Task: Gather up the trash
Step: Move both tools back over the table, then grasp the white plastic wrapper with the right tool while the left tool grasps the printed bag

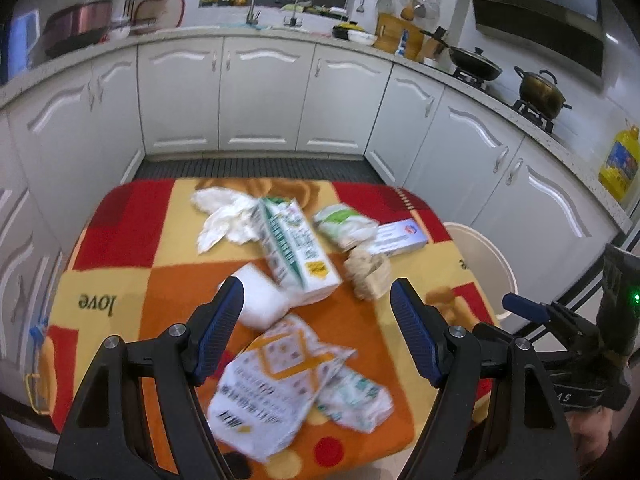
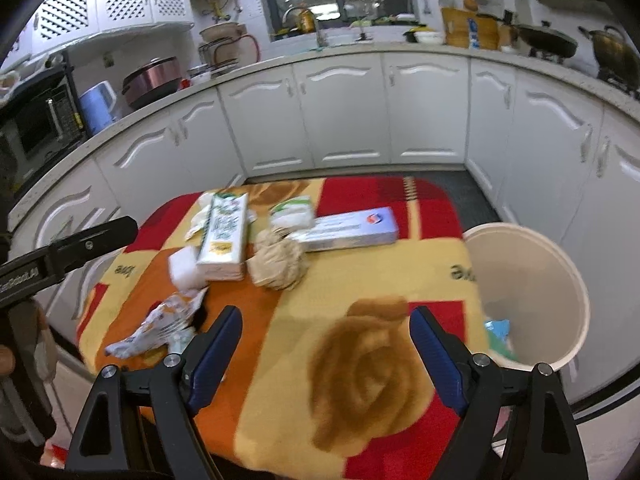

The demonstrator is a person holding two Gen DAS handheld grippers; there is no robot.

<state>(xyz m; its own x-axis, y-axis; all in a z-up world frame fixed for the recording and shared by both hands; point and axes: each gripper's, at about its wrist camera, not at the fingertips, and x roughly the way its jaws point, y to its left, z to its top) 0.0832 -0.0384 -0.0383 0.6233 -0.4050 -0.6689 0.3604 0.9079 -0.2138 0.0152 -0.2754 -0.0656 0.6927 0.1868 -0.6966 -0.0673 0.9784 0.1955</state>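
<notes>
Trash lies on a table under a red, orange and yellow blanket [image 1: 120, 248]. It includes a green-and-white milk carton [image 1: 298, 248] [image 2: 224, 240], white tissue [image 1: 224, 216], a white foam block [image 1: 262, 296] [image 2: 182, 266], crumpled brown paper [image 1: 368, 272] [image 2: 278, 262], a blue-and-white box [image 1: 400, 236] [image 2: 348, 230], a green-and-white packet [image 1: 346, 222] and an orange-and-white wrapper [image 1: 272, 384] [image 2: 160, 328]. My left gripper [image 1: 316, 300] hangs open above the foam block and wrapper, holding nothing. My right gripper [image 2: 326, 316] is open and bare over the blanket, left of the white bin [image 2: 528, 292].
White cabinets [image 1: 260, 92] ring the table on three sides, with a dark floor mat [image 1: 256, 168] between. The bin stands at the table's right edge and holds a bluish scrap [image 2: 498, 330]. Pots [image 1: 540, 88] sit on the stove, and a yellow oil bottle [image 1: 620, 160] on the counter.
</notes>
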